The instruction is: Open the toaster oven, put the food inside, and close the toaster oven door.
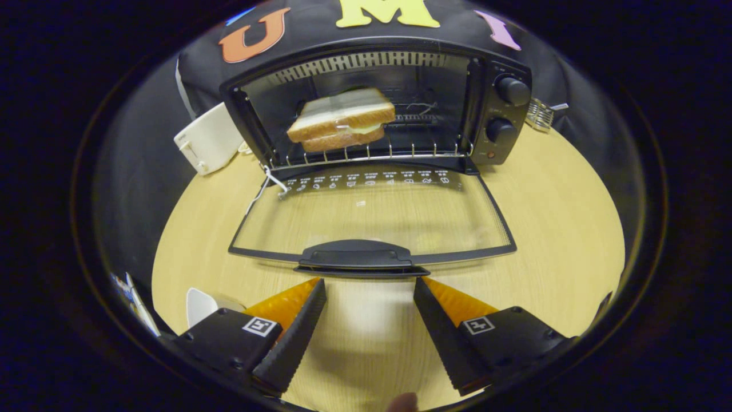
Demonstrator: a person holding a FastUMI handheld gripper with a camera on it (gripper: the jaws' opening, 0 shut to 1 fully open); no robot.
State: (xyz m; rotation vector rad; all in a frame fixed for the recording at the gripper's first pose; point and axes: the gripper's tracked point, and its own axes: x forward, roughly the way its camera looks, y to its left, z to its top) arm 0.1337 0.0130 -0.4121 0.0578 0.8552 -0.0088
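Gripper view puts your gripper point(369, 286) low over the wooden table point(560, 240), its two fingers spread wide apart with nothing between them but bare tabletop; you are holding nothing. Just ahead of the fingertips lies the toaster oven door point(372, 214), folded all the way down and flat, with its dark handle point(357, 254) nearest to you; beyond it the toaster oven point(377, 103) stands open, and the sandwich point(341, 119) sits on the wire rack point(372, 153) inside, toward the left of the cavity. A white toaster point(209, 137) stands just beside the oven's left wall; two knobs point(506, 111) sit on its right panel.

Judging by this, opening and loading are done; closing the door is what remains. Your next move calls for getting the fingers at or under that handle and swinging the door up on its hinge until it meets the oven front; come in centred on the handle, since an off-centre push could slip off the edge.
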